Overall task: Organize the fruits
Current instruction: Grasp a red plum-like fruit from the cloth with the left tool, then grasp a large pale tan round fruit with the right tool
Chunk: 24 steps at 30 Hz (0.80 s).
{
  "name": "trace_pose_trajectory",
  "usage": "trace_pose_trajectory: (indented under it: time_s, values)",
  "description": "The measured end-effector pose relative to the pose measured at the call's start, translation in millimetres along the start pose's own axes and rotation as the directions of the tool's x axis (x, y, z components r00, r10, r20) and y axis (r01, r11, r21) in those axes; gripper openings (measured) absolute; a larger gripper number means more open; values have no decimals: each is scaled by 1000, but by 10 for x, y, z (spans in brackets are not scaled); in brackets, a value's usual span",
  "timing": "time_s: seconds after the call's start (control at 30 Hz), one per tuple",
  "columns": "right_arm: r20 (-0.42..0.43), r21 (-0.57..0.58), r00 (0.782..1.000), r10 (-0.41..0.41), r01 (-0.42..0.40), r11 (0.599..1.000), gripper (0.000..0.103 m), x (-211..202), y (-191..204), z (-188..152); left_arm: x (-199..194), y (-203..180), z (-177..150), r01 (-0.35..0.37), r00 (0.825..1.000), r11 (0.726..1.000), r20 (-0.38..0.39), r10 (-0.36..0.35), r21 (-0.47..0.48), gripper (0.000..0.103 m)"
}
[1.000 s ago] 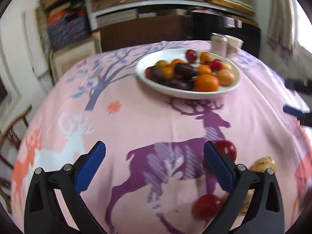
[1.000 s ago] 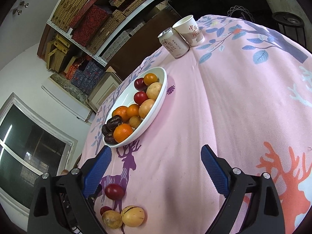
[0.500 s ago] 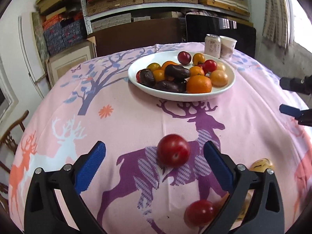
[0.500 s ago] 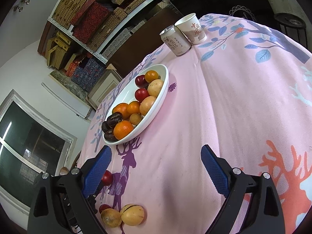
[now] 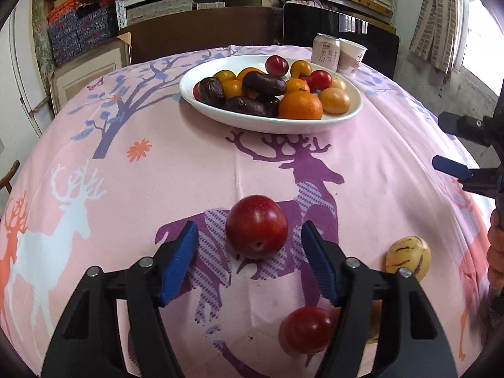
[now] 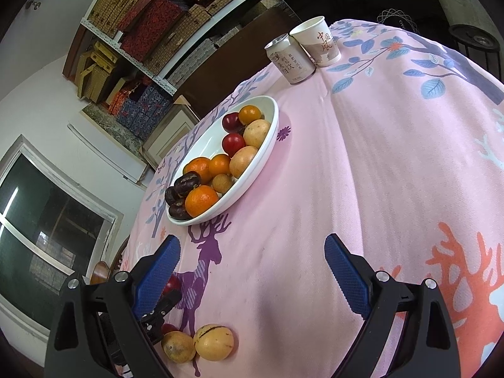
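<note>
A red plum (image 5: 256, 226) lies on the pink tablecloth between the two blue pads of my left gripper (image 5: 249, 264), which is open around it without touching. A second red plum (image 5: 307, 329) lies by the right finger, and a yellow striped fruit (image 5: 408, 260) lies further right. A white plate (image 5: 220, 107) full of oranges, plums and dark fruits sits at the far middle. My right gripper (image 6: 252, 274) is open and empty above the cloth. In the right wrist view the plate (image 6: 267, 145) is at upper left and two yellow fruits (image 6: 214, 341) lie at the bottom left.
A drink can (image 5: 326, 52) and a paper cup (image 5: 352, 56) stand behind the plate; they also show in the right wrist view (image 6: 289, 60). My right gripper shows at the right edge of the left wrist view (image 5: 463, 170). Shelves and boxes stand behind the table.
My left gripper has moved so that the red plum now lies between its fingers, and the fingers have narrowed around it. The right gripper has barely moved.
</note>
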State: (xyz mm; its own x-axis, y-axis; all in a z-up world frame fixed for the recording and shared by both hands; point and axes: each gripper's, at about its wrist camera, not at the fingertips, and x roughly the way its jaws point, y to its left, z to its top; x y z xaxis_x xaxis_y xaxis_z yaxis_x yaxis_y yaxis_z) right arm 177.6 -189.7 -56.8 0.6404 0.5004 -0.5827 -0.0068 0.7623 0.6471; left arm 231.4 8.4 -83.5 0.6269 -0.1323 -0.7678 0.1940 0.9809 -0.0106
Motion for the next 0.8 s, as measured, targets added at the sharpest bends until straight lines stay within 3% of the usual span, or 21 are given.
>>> trace_pose_trajectory:
  time_s: [0.13, 0.17, 0.27, 0.47, 0.8]
  values:
    - [-10, -22, 1000, -6, 6, 1000, 94, 21, 36, -20, 25, 1, 48, 14, 1000, 1000, 9, -14, -11, 65]
    - [-12, -26, 1000, -8, 7, 1000, 94, 26, 40, -24, 27, -5, 52, 17, 1000, 1000, 8, -17, -8, 61]
    - [-16, -38, 1000, -15, 15, 999, 94, 40, 53, -35, 68, -12, 37, 40, 999, 999, -22, -41, -7, 38]
    - [-52, -103, 999, -18, 12, 995, 94, 63, 161, -139, 18, 79, -7, 67, 998, 996, -12, -67, -57, 38]
    - [-200, -227, 979, 39, -85, 970, 89, 49, 373, -671, 6, 137, -13, 45, 999, 996, -8, -46, -81, 38]
